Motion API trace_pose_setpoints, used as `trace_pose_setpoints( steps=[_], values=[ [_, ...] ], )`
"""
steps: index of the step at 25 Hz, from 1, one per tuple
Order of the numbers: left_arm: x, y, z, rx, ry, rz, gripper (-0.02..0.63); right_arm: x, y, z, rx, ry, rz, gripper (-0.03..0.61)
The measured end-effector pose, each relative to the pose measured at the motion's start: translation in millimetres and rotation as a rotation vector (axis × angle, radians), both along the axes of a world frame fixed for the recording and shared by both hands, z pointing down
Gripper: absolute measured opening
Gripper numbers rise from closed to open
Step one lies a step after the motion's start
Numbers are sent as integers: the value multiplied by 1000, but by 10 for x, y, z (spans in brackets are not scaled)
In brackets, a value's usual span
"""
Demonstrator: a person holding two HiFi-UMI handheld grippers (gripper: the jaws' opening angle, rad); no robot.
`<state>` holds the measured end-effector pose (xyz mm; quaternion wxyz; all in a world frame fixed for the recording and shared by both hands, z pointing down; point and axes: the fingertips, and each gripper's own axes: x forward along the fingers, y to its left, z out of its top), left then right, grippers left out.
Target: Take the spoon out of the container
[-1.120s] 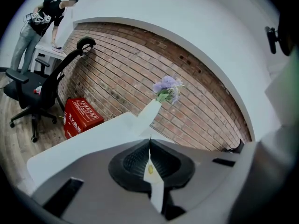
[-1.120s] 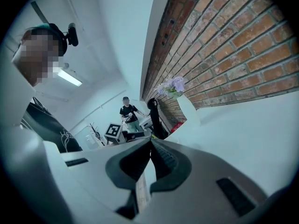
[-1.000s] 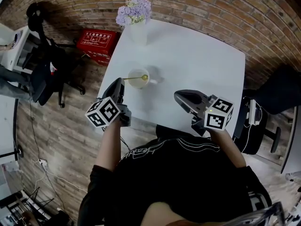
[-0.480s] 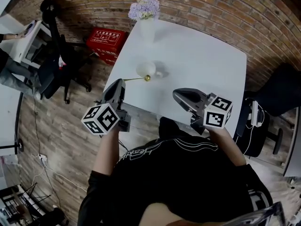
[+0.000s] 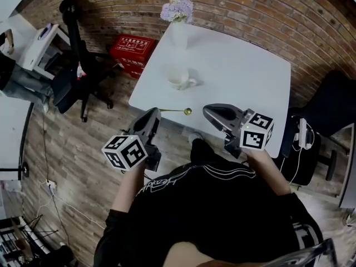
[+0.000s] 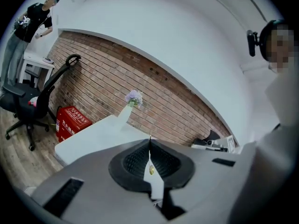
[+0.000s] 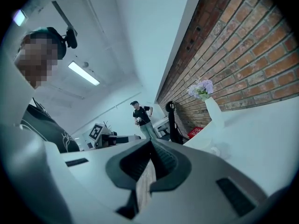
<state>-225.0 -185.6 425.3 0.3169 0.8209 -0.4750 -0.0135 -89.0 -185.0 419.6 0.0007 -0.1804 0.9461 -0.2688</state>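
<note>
A white cup (image 5: 178, 78) with a handle stands on the white table (image 5: 245, 65), left of its middle. My left gripper (image 5: 157, 111) is shut on the thin handle of a spoon (image 5: 181, 110), whose gold bowl points right over the table's near edge, well clear of the cup. In the left gripper view the spoon (image 6: 151, 169) runs straight out between the closed jaws of the left gripper (image 6: 150, 143). My right gripper (image 5: 207, 112) hangs just right of the spoon's bowl, shut with nothing in it. In its own view the right gripper (image 7: 150, 144) shows closed jaws.
A white vase of purple flowers (image 5: 178, 11) stands at the table's far edge by the brick wall. A red box (image 5: 132, 50) and a black office chair (image 5: 75, 65) sit on the wood floor to the left. Another chair (image 5: 328, 113) is at the right.
The spoon lay in the cup with my left gripper at its handle; it has since come out and travelled back to the table's near edge. The right gripper barely moved.
</note>
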Motion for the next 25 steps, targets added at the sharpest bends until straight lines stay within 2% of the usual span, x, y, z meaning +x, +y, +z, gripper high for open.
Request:
trace_pose_setpoints(
  steps=[10, 25],
  values=[
    [64, 415, -43, 26, 4, 33, 8, -41, 285, 5, 17, 17, 6, -5],
    [84, 438, -81, 34, 18, 49, 8, -9, 275, -13, 35, 44, 26, -5]
  ],
)
